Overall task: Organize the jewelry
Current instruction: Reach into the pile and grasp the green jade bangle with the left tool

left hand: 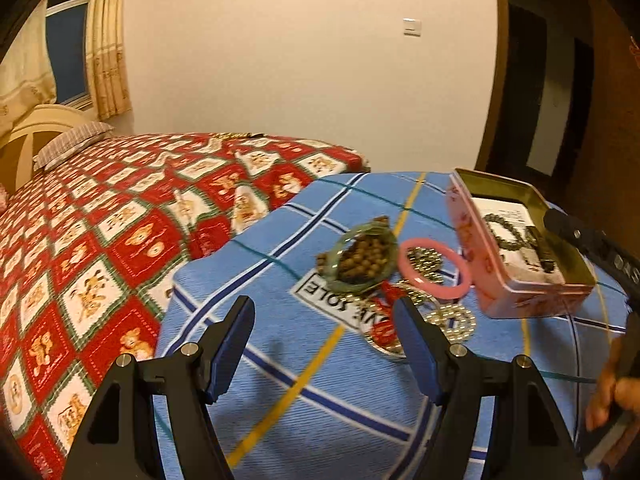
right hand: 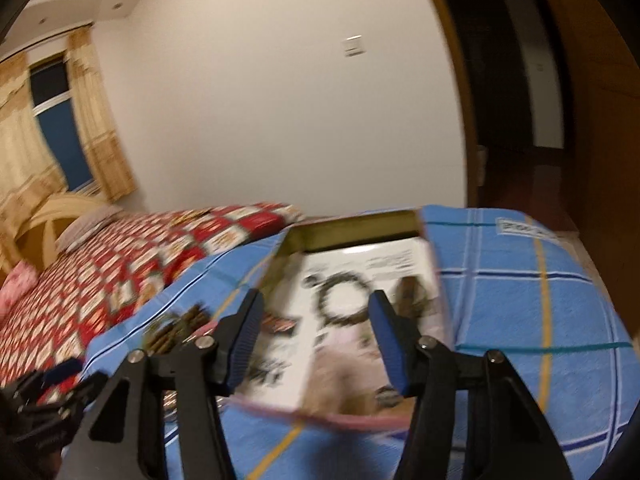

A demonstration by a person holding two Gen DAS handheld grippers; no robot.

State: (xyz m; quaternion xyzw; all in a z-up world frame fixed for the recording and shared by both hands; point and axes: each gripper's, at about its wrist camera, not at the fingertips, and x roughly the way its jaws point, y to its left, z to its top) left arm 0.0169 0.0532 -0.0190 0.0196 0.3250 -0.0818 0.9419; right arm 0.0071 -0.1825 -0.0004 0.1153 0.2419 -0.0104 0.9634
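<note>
Left gripper [left hand: 324, 334] released, nothing between pads, low over blue checked cloth [left hand: 320, 400] on counter. Just ahead: jewelry pile, green bangle [left hand: 360, 258] ringing brown beads, pink bangle [left hand: 434, 268], gold chains [left hand: 452, 320]. Right gripper [right hand: 316, 332] parted, empty, above open pink tin [left hand: 516, 248] holding dark bead bracelet [left hand: 506, 232]. Bed [left hand: 100, 240] beyond.

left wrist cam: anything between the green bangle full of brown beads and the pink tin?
Yes. In the left wrist view a pink bangle lies between the green bangle and the pink tin, ringing some gold beads. It sits just short of the tin.
</note>
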